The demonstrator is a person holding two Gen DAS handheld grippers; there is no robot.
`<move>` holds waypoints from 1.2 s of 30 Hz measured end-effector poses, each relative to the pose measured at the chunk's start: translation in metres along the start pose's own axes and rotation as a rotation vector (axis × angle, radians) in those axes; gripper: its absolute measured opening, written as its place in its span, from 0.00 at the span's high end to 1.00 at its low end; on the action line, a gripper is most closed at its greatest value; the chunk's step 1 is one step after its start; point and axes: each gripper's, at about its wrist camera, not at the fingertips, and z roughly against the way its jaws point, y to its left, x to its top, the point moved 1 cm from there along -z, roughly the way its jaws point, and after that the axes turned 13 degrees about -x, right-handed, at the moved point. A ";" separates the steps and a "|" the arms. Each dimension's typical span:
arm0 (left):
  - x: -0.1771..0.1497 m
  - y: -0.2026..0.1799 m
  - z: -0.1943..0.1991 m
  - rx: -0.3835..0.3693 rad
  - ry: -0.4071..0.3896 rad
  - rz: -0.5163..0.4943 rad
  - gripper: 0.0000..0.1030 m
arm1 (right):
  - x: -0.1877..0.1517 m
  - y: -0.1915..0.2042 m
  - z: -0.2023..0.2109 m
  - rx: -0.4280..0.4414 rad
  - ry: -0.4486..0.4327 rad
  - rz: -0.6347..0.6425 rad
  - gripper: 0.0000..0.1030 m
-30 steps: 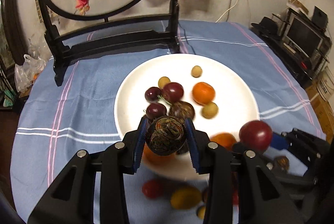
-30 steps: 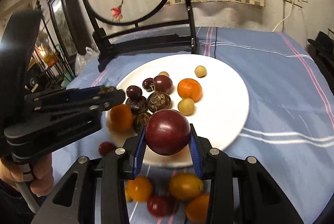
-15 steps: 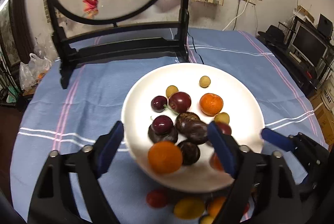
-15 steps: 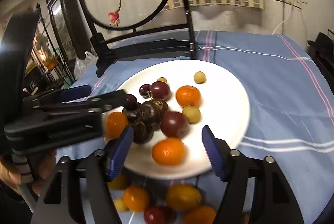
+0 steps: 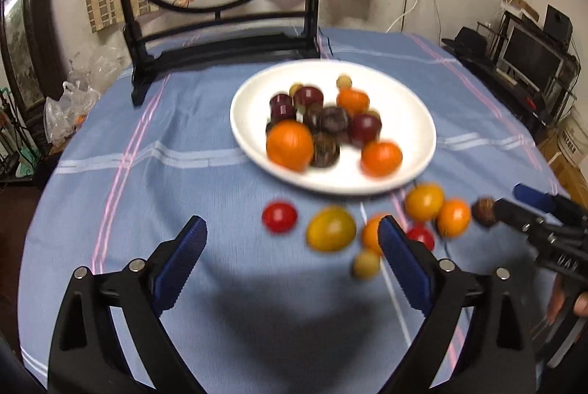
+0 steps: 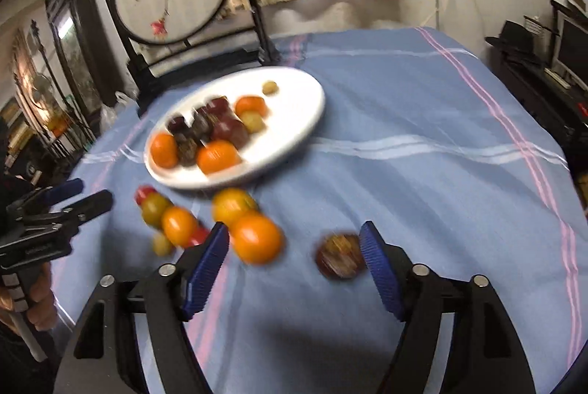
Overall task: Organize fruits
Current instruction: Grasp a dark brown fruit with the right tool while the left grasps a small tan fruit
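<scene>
A white plate (image 5: 411,107) (image 6: 294,129) on the blue cloth holds several oranges, dark plums and small fruits. Loose fruits lie on the cloth in front of it: a red tomato (image 5: 279,217), a yellow fruit (image 5: 330,228), an orange (image 6: 257,239) and a dark brown fruit (image 6: 340,261). My left gripper (image 5: 290,254) is open and empty above bare cloth, short of the loose fruits. My right gripper (image 6: 294,265) is open and empty, with the orange and the dark brown fruit lying between its fingers. Both views are blurred.
A black wooden stand with a round embroidered screen (image 5: 220,37) stands on the table behind the plate. The right gripper shows at the right edge of the left wrist view (image 5: 544,221). The left gripper shows at the left edge of the right wrist view (image 6: 44,210).
Both grippers opened and dropped their fruits on the plate: the left a dark brown fruit, the right a dark red plum. Both then pulled back toward the loose fruits.
</scene>
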 end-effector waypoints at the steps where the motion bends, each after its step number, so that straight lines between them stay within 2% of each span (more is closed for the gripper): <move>1: -0.007 0.000 -0.001 -0.002 0.012 0.003 0.10 | -0.008 -0.006 -0.002 0.007 0.031 -0.003 0.24; 3: -0.021 -0.001 -0.007 -0.015 0.041 0.004 0.10 | -0.018 -0.010 -0.006 0.013 0.073 0.006 0.24; 6: -0.038 -0.002 -0.017 -0.015 0.081 0.006 0.10 | -0.029 -0.009 -0.013 -0.055 0.099 0.059 0.24; 8: -0.044 0.000 -0.020 -0.019 0.092 0.016 0.10 | -0.031 -0.009 -0.021 -0.065 0.123 0.060 0.24; 15: -0.050 -0.001 -0.030 -0.072 0.123 0.023 0.10 | -0.020 -0.007 -0.041 -0.113 0.107 0.038 0.25; 17: -0.052 -0.003 -0.032 -0.072 0.125 0.011 0.10 | -0.016 -0.006 -0.044 -0.156 0.085 0.038 0.41; 18: -0.052 -0.004 -0.033 -0.072 0.127 0.006 0.10 | -0.015 -0.006 -0.044 -0.165 0.074 0.033 0.55; 19: -0.052 -0.005 -0.034 -0.073 0.130 0.004 0.10 | -0.014 -0.008 -0.044 -0.155 0.070 0.018 0.60; 24: -0.053 -0.005 -0.035 -0.073 0.131 0.011 0.10 | -0.013 -0.013 -0.036 -0.099 0.065 -0.038 0.61; 26: -0.053 -0.007 -0.035 -0.073 0.135 0.009 0.11 | -0.014 -0.014 -0.026 -0.035 0.051 -0.077 0.61; 29: -0.052 -0.009 -0.039 -0.067 0.155 0.007 0.17 | -0.017 -0.010 -0.018 0.062 0.029 -0.103 0.61; 32: -0.051 -0.013 -0.044 -0.021 0.166 -0.005 0.18 | -0.019 -0.009 -0.018 0.087 0.026 -0.090 0.61; 36: -0.043 -0.018 -0.050 -0.020 0.177 0.018 0.25 | -0.019 -0.010 -0.016 0.088 0.011 -0.086 0.61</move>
